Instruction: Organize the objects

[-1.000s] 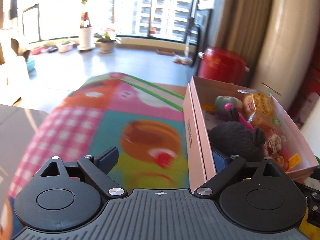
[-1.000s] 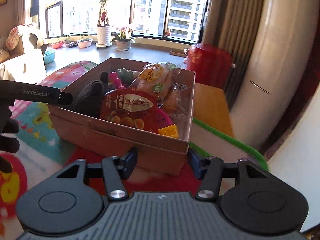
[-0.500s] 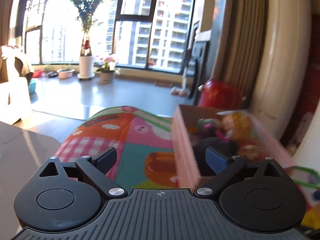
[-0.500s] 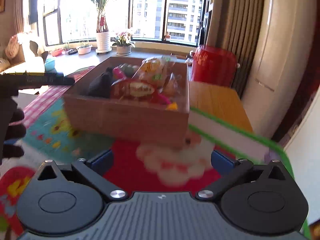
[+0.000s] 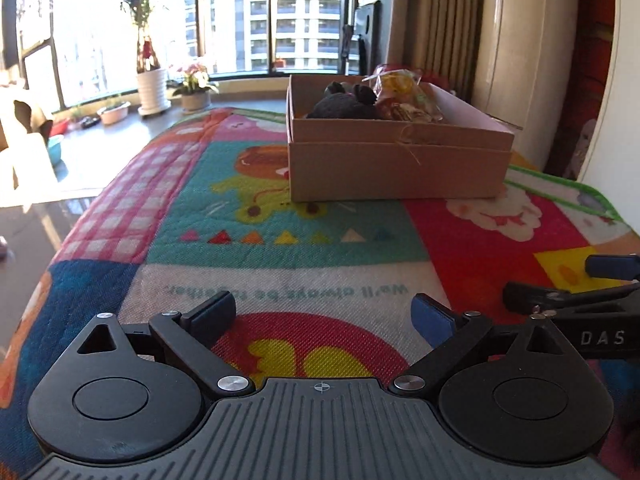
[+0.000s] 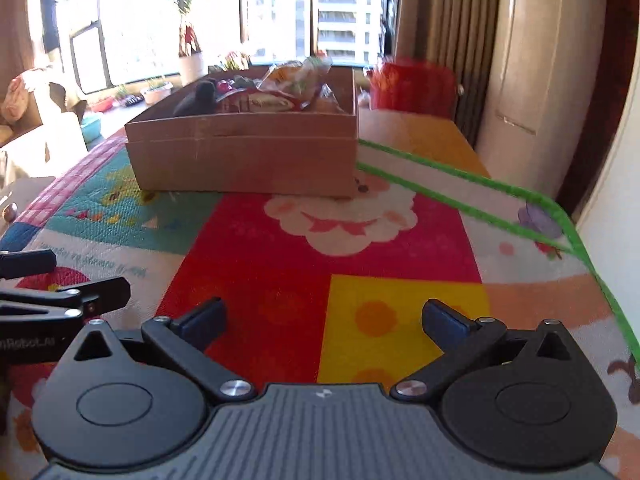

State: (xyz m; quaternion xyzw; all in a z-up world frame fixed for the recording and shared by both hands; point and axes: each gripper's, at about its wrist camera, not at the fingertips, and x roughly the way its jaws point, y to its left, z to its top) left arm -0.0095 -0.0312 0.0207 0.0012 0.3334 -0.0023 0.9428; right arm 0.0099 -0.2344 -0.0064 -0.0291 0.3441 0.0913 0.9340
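A brown cardboard box [image 5: 396, 168] stands on the far part of a colourful mat [image 5: 280, 264]; it also shows in the right wrist view [image 6: 244, 160]. It holds a black plush toy [image 5: 344, 106], snack bags [image 5: 404, 98] and other small items. My left gripper [image 5: 324, 314] is open and empty, low over the near mat, well short of the box. My right gripper [image 6: 324, 318] is open and empty, beside it on the right. Each gripper shows at the edge of the other's view.
The mat covers a table [image 6: 424, 136] with a bare wooden strip beyond the box. A red pot [image 6: 412, 84], a curtain and a white cabinet [image 6: 560, 60] stand to the right. Potted plants [image 5: 152, 84] line the window at the back.
Both grippers have pulled back from the box toward the near edge of the mat and opened wider. The box stays in place with its contents.
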